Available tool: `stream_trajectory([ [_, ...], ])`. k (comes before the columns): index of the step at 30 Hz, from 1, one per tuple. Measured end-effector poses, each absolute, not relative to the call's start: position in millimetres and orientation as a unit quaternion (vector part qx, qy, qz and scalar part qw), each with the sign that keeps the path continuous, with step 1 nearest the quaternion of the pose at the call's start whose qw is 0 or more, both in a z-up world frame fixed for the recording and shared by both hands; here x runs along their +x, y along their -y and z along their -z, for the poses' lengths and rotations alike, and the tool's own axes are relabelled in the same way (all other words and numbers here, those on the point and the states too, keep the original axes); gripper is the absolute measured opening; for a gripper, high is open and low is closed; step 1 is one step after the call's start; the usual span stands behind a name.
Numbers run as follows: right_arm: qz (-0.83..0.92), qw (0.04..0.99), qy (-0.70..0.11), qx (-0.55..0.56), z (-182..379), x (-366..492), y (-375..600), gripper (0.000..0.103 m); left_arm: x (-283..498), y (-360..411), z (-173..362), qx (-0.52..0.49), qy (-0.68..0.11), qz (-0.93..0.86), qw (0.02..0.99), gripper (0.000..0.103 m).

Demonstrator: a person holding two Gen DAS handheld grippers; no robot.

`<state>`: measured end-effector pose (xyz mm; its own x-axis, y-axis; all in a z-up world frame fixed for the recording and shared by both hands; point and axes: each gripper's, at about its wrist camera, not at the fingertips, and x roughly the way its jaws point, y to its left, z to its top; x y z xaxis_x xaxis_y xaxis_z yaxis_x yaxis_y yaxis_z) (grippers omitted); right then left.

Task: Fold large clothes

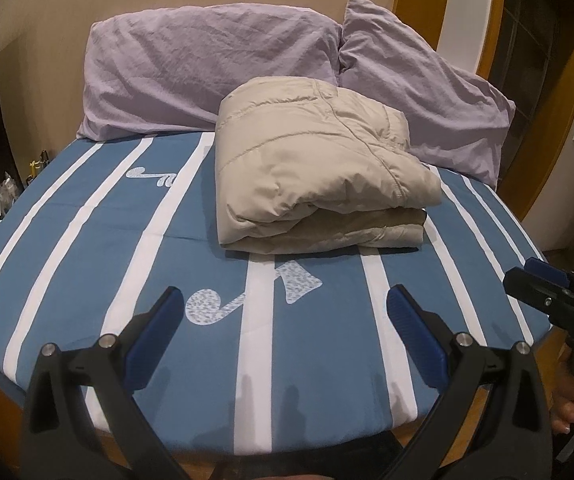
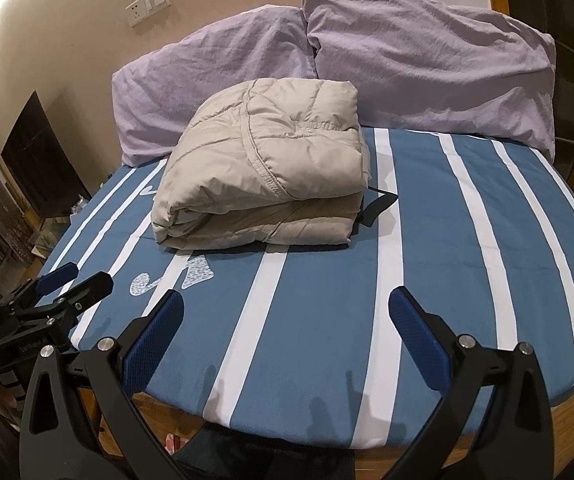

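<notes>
A beige padded jacket (image 1: pixel 319 168) lies folded in a thick bundle on the blue-and-white striped bed sheet (image 1: pixel 87 240), just in front of the pillows. It also shows in the right wrist view (image 2: pixel 263 168), with a dark strap poking out at its right side. My left gripper (image 1: pixel 283 304) is open and empty, held above the bed's near edge, well short of the jacket. My right gripper (image 2: pixel 287 304) is open and empty, also near the front edge. Each gripper shows in the other's view: the right one (image 1: pixel 543 280) at the right, the left one (image 2: pixel 71 280) at the left.
Two lilac pillows (image 1: pixel 207 68) (image 1: pixel 427 92) lean against the wall behind the jacket. A wooden bed frame (image 2: pixel 567 440) edges the mattress. A dark cabinet (image 2: pixel 43 160) and cluttered shelves stand left of the bed. Wall sockets (image 2: pixel 147 4) are above.
</notes>
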<state>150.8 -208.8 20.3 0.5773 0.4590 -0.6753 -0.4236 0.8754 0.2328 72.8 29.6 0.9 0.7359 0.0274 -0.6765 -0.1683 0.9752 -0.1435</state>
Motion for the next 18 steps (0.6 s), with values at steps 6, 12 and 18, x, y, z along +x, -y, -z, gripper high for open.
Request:
stream_trajectory([
  [6, -0.252, 0.886, -0.389, 0.023, -20.4, 149.0, 208.2, 0.102, 72.4, -30.4, -0.9, -0.109, -0.365, -0.039, 0.924, 0.101],
  [12, -0.252, 0.885, -0.390, 0.024, -20.8, 149.3, 208.5, 0.102, 72.1, -29.1, -2.2, -0.116, -0.365, -0.030, 0.923, 0.101],
  [18, -0.254, 0.886, -0.388, 0.024, -21.6, 149.1, 209.1, 0.102, 72.4, -25.8, -4.6, -0.114, -0.364, -0.027, 0.924, 0.101],
])
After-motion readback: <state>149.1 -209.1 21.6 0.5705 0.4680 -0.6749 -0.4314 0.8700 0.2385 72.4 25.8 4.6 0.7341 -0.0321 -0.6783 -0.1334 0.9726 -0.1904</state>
